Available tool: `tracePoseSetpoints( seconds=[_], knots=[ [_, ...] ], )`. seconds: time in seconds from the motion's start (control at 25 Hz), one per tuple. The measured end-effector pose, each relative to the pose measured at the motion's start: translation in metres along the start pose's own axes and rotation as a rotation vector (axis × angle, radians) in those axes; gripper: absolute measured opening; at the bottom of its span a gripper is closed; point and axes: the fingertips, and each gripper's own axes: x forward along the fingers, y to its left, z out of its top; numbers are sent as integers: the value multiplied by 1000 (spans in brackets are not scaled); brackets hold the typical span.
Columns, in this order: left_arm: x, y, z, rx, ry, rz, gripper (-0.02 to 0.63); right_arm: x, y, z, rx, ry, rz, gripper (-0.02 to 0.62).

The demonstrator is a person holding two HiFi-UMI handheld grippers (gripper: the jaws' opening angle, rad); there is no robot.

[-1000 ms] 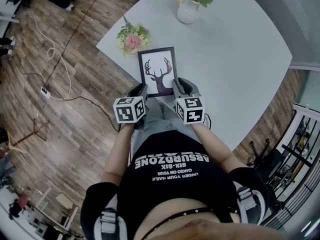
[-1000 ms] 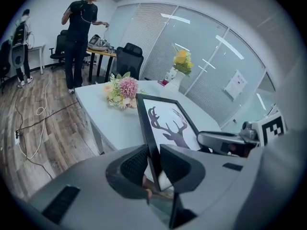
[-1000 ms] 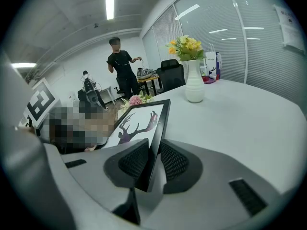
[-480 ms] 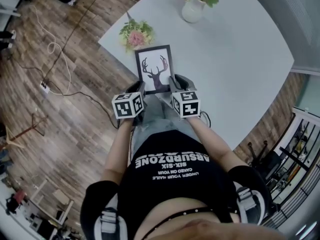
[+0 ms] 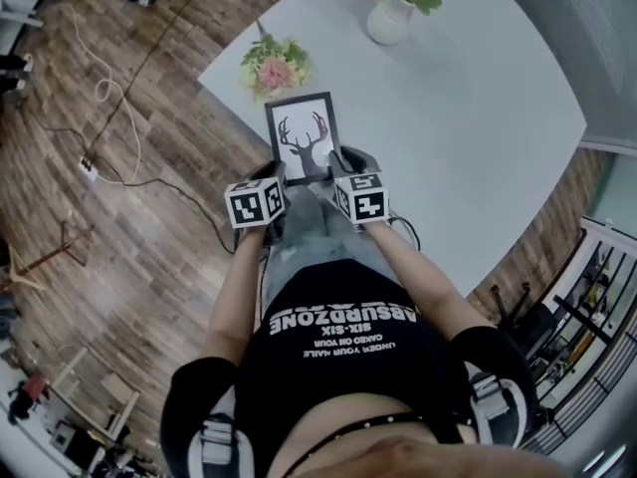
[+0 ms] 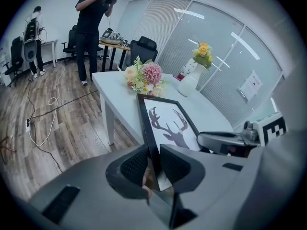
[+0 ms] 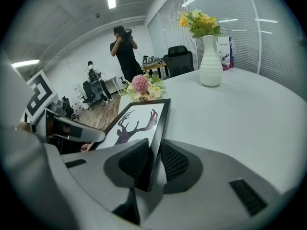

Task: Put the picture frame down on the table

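1. Left gripper (image 6: 154, 164): the jaws pinch the left rail of the picture frame (image 5: 302, 137) at its near corner. Both ribbed pads bear on the black rail, one on each face.

2. Right gripper (image 7: 153, 162): the jaws pinch the frame's right rail at its near corner, with the pads seated in the same way. The two grippers lie side by side at the frame's near edge, each with its marker cube facing up.

3. Picture frame: a black rim around a white print of a deer head with antlers, print side up. It reaches away from the person over the near corner of the white table (image 5: 478, 147). Whether its far edge touches the tabletop cannot be determined.

4. Just beyond the frame's far edge, toward its left, a bunch of pink flowers (image 5: 274, 68) lies on the table.

5. Well beyond the frame, toward its right, a white vase (image 5: 390, 18) holding yellow flowers stands upright on the table.

6. Left of the frame, a cable (image 5: 109, 88) trails over the wooden floor. Farther off, behind the flowers, a standing person (image 6: 91, 28) is visible.
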Motion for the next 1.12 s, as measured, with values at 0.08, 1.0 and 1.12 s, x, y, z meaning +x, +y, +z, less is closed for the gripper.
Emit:
tracePoseSetpoints(
  seconds=[0.08,1.0,1.12],
  knots=[
    [4,3,0,0,3,9,91,6,-1,-2,-5,10,-2,92],
    [20,4,1,57,60,-10,95,23,-6,-4,-83,38,-21,129],
    [11,3,11,81,32,13,100,17,-2,3,-76,24,-21,152]
  ],
)
